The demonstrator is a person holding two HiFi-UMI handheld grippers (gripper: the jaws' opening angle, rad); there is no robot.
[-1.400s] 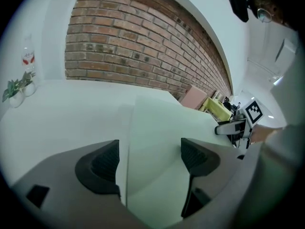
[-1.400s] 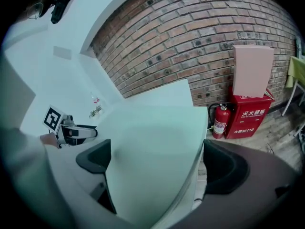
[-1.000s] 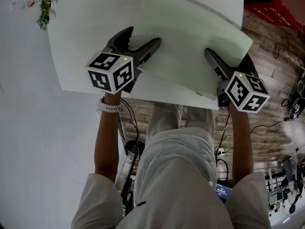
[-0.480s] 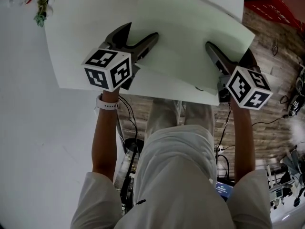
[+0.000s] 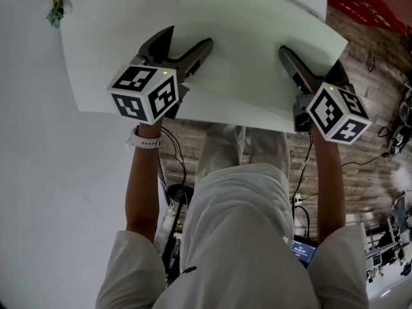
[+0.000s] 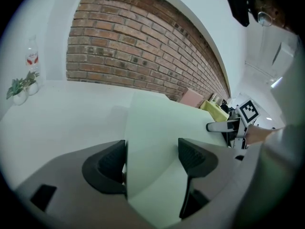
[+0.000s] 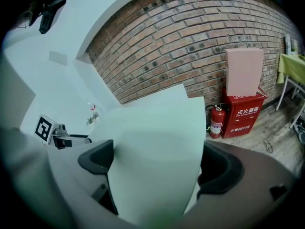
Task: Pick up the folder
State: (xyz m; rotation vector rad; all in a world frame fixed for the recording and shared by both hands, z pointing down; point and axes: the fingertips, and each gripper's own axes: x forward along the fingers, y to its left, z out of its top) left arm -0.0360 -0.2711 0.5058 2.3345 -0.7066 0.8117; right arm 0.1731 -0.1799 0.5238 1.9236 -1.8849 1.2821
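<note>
Folder (image 5: 257, 44): pale green, lying at the near edge of the white table (image 5: 116, 56). Its right corner reaches out over the wood floor (image 5: 373, 63).
Left gripper (image 5: 187, 38): at the folder's left edge. The jaws are wide apart and have just been closing slightly. The folder's edge stands between them, against the left pad and clear of the right pad.
Right gripper (image 5: 286, 56): at the folder's right near side, with one jaw lying on top of the sheet. The jaws are wide and have just been closing slightly. The folder fills the gap between them but is not clamped.
Surroundings: a small plant (image 5: 58, 5) stands far to the left. A brick wall (image 7: 190, 32) and a fire extinguisher (image 7: 217, 120) are behind.
</note>
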